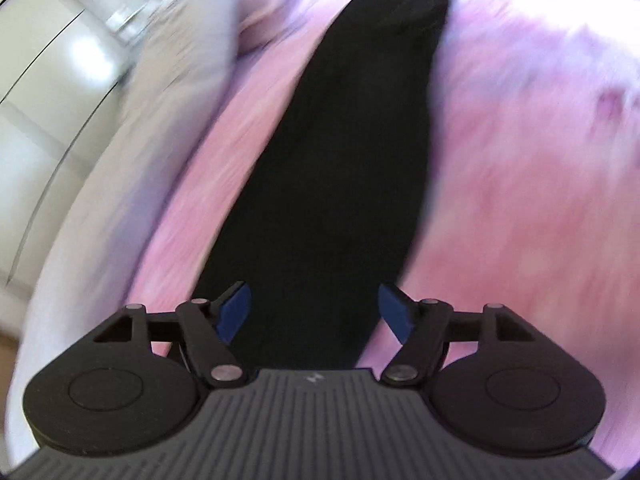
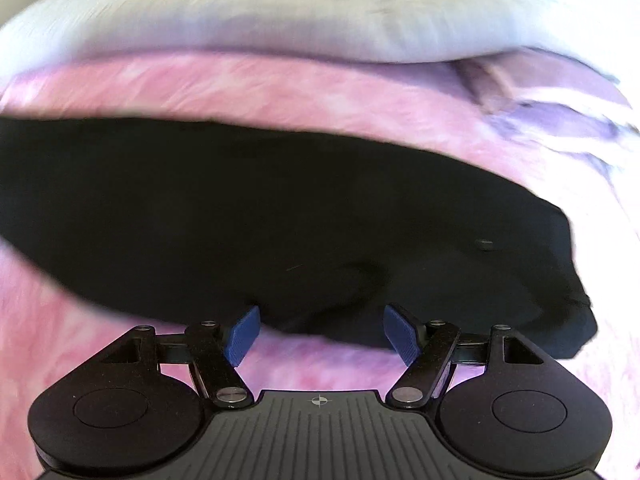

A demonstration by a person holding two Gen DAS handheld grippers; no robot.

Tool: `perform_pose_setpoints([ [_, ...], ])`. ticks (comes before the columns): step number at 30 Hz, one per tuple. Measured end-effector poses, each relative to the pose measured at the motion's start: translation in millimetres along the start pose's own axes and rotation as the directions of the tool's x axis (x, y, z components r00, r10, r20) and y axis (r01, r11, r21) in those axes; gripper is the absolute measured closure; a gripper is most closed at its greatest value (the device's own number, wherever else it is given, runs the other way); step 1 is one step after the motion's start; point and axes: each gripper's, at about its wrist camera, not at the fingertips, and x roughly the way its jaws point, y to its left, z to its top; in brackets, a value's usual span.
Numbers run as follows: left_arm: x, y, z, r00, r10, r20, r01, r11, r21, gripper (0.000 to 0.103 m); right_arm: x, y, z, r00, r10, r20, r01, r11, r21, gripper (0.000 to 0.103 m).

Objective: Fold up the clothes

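On the pink blanket [image 2: 280, 88] lies a long black garment [image 2: 240, 208]; left gripper [image 1: 315, 312] and right gripper [image 2: 321, 334] both have released jaws, grasping nothing

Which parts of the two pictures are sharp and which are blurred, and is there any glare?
Left wrist view: the left claw is sharp, while the black garment and the pink blanket are smeared by motion blur; glare shows on the white cabinet. Right wrist view: the right claw is sharp, the pink blanket and the white pillow are blurred, and fisheye distortion bends the black garment.

Left gripper [image 1: 315, 312] spread wide; right gripper [image 2: 322, 334] likewise (both holding nothing).
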Motion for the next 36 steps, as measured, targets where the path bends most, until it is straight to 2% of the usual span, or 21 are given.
perform_pose_setpoints([
  [4, 39, -43, 54, 0.997, -0.070, 0.042, 0.067, 0.995, 0.069, 0.035, -21, -27, -10, 0.999, -0.019, 0.039, 0.015, 0.995, 0.100, 0.031],
  [6, 60, -56, 65, 0.994, -0.096, 0.044, 0.091, 0.992, 0.092, 0.035, -34, -33, -26, 0.999, -0.018, 0.039, 0.012, 0.989, 0.146, 0.031],
  [9, 74, -69, 75, 0.997, -0.068, 0.022, 0.064, 0.988, 0.144, 0.040, -47, -34, -56, 1.000, -0.020, 0.014, 0.017, 0.982, 0.188, 0.031],
  [10, 77, -72, 78, 0.998, -0.055, 0.018, 0.052, 0.986, 0.161, 0.048, -49, -33, -66, 1.000, -0.020, 0.004, 0.019, 0.980, 0.197, 0.031],
  [11, 81, -69, 79, 0.999, -0.054, 0.009, 0.051, 0.984, 0.173, 0.075, -52, -29, -76, 1.000, -0.018, -0.007, 0.019, 0.978, 0.207, 0.031],
  [12, 83, -65, 82, 0.998, -0.058, -0.006, 0.058, 0.983, 0.175, 0.092, -54, -25, -86, 1.000, -0.012, -0.012, 0.014, 0.976, 0.218, 0.031],
  [15, 76, -34, 88, 0.991, -0.132, 0.009, 0.129, 0.982, 0.137, 0.100, -54, -5, -102, 1.000, 0.002, -0.017, 0.002, 0.971, 0.240, 0.031],
  [17, 70, -12, 91, 0.984, -0.174, 0.026, 0.170, 0.978, 0.125, 0.100, -53, 10, -108, 1.000, 0.008, -0.009, -0.005, 0.959, 0.282, 0.031],
  [20, 65, 22, 97, 0.962, -0.272, 0.042, 0.267, 0.959, 0.093, 0.100, -50, 31, -102, 0.998, 0.006, 0.060, -0.030, 0.909, 0.416, 0.030],
  [22, 65, 42, 99, 0.945, -0.324, 0.050, 0.319, 0.944, 0.084, 0.100, -47, 42, -98, 0.994, 0.001, 0.107, -0.058, 0.844, 0.533, 0.029],
  [25, 69, 64, 103, 0.930, -0.363, 0.052, 0.358, 0.929, 0.092, 0.100, -38, 63, -88, 0.986, -0.030, 0.162, -0.080, 0.769, 0.634, 0.027],
  [27, 72, 74, 105, 0.930, -0.364, 0.060, 0.357, 0.929, 0.102, 0.100, -30, 77, -78, 0.983, -0.053, 0.178, -0.078, 0.752, 0.654, 0.026],
  [30, 76, 81, 107, 0.915, -0.399, 0.059, 0.390, 0.913, 0.124, 0.100, -16, 91, -63, 0.977, -0.078, 0.198, -0.078, 0.734, 0.675, 0.025],
  [32, 76, 82, 107, 0.913, -0.401, 0.071, 0.389, 0.910, 0.140, 0.100, -7, 96, -54, 0.971, -0.099, 0.216, -0.079, 0.724, 0.686, 0.024],
  [36, 73, 87, 107, 0.910, -0.401, 0.106, 0.383, 0.910, 0.160, 0.100, 19, 97, -42, 0.960, -0.187, 0.207, -0.015, 0.707, 0.707, 0.023],
])
